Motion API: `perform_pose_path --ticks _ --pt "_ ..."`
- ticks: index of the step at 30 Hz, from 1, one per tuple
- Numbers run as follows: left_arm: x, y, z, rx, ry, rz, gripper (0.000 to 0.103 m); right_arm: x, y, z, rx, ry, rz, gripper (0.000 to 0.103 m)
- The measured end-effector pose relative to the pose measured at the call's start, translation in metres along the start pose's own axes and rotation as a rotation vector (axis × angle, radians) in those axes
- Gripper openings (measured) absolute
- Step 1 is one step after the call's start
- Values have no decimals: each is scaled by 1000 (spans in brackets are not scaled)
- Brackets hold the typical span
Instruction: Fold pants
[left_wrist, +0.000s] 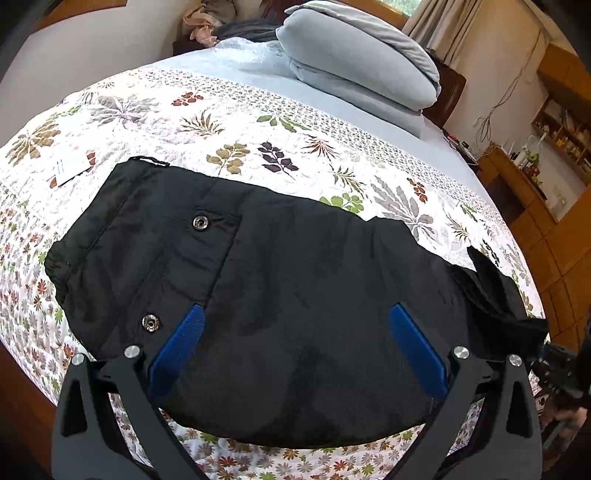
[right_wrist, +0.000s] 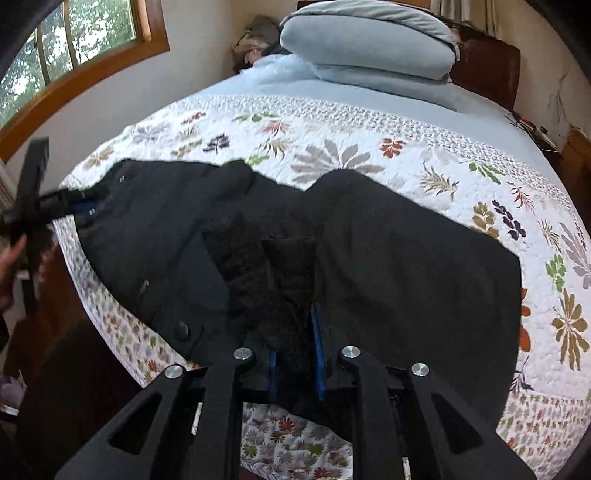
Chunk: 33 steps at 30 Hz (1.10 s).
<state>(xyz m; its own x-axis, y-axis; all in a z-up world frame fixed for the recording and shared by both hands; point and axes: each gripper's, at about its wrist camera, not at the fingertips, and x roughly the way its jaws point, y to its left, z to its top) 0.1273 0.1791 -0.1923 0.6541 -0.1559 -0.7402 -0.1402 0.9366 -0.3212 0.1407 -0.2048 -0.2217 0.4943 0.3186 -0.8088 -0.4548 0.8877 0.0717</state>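
Observation:
Black pants (left_wrist: 295, 258) lie crumpled across a floral quilt (left_wrist: 258, 129), with two metal snaps (left_wrist: 200, 222) showing near the waist. My left gripper (left_wrist: 295, 310) hovers over them, open, its blue pads (left_wrist: 184, 339) wide apart on either side of a bulge of fabric. In the right wrist view the pants (right_wrist: 406, 266) are partly turned over, showing fuzzy black lining (right_wrist: 258, 258). My right gripper (right_wrist: 295, 332) is shut on a bunch of that lined fabric near the bed's front edge. The left gripper (right_wrist: 74, 206) shows at the waist end. The right gripper (left_wrist: 557, 365) is at the far right edge.
Folded grey-blue bedding (left_wrist: 351, 55) is stacked at the head of the bed. A white tag (left_wrist: 70, 168) lies on the quilt left of the pants. Wooden shelves (left_wrist: 554, 147) stand to the right, a window (right_wrist: 74, 37) to the left. The bed's wooden edge (right_wrist: 92, 350) runs close below.

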Motion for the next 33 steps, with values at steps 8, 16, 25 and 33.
perform_pose_path --ticks 8,16,25,33 --pt "5 -4 -3 5 20 -6 100 20 9 -5 -14 36 19 30" --pt "6 -2 -4 33 19 43 100 -19 0 -4 89 -61 208 61" --pt "3 -8 -4 86 6 89 100 7 16 -1 -40 6 129 56" --pt "6 -5 -7 106 24 125 100 30 4 2 -3 40 129 18"
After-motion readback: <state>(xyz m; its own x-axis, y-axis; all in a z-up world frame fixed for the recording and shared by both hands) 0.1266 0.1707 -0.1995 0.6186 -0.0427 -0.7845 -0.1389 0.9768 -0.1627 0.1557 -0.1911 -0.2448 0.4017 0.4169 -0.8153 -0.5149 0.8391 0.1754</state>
